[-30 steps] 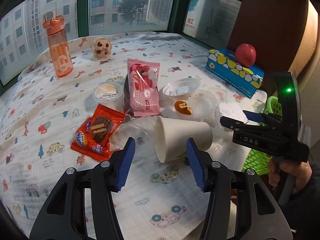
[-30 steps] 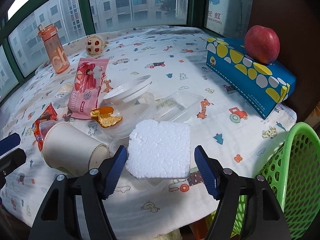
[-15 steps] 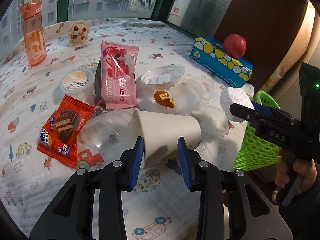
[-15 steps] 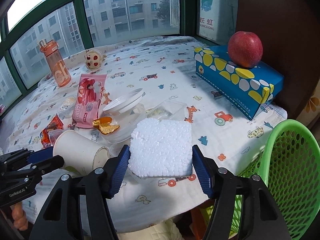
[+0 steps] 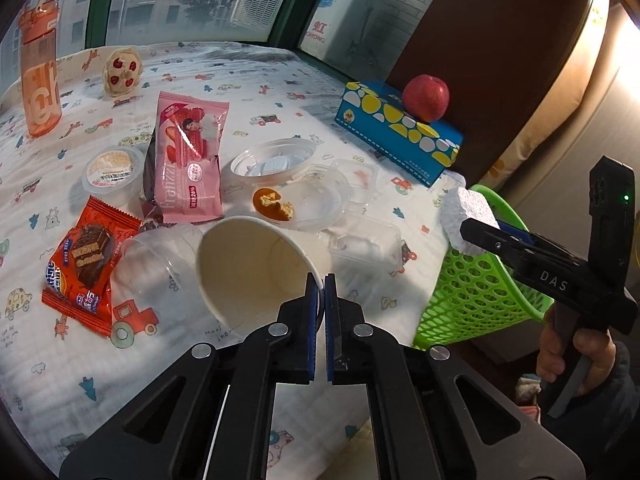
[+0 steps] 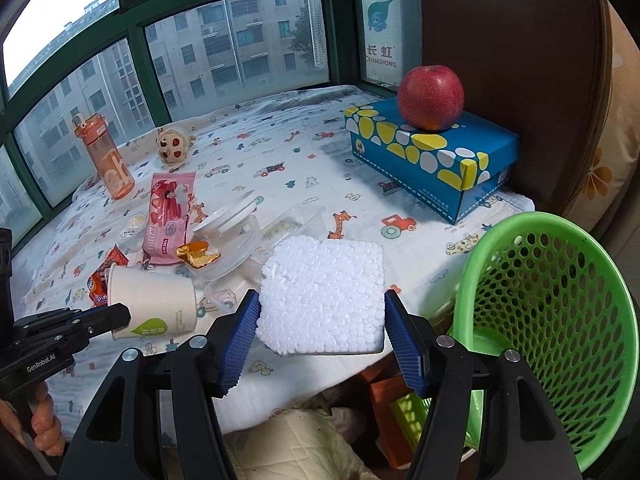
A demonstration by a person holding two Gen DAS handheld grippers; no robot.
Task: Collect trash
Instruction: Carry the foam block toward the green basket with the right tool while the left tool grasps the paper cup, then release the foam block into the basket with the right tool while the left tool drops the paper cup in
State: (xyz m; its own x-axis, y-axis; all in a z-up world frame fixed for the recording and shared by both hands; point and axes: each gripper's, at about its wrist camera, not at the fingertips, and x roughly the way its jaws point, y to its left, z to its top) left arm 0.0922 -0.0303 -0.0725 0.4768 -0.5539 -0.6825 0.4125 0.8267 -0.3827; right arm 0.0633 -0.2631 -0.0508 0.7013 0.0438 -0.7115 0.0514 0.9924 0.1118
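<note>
Right wrist view takes in the biggest things first: the bed-like surface under a cartoon-print cloth [image 6: 304, 152], and at its near right corner the green mesh basket [image 6: 560, 300], which by the look of it is where the trash is meant to go. It stands off the edge of the cloth, lower than the surface, so anything carried there has to clear the rim. The blue tissue box [image 6: 436, 160] with a red apple [image 6: 431, 97] on top sits well behind the basket and looks like no part of the trash.

The right gripper [image 6: 322, 320] has its jaws clamped on either side of a white foam block [image 6: 324, 292], held flat and lifted free of the cloth, just left of the basket's rim; a short carry to the right should bring it over the opening.

The left gripper [image 5: 320, 300] has just been closing, and its blue pads now pinch the lip of the paper cup [image 5: 248, 268], which lies on its side with its mouth toward the camera. Gripping the thin wall rather than the whole body probably keeps the cup from being crushed.

Around the cup lie a clear plastic cup [image 5: 152, 264], touching it on the left, an orange wafer packet [image 5: 84, 264], a pink snack wrapper [image 5: 188, 164], clear food containers [image 5: 316, 196] with orange scraps, and a lidded pudding cup [image 5: 112, 170]. The orange bottle [image 5: 38, 80] stands far back, out of the way.
</note>
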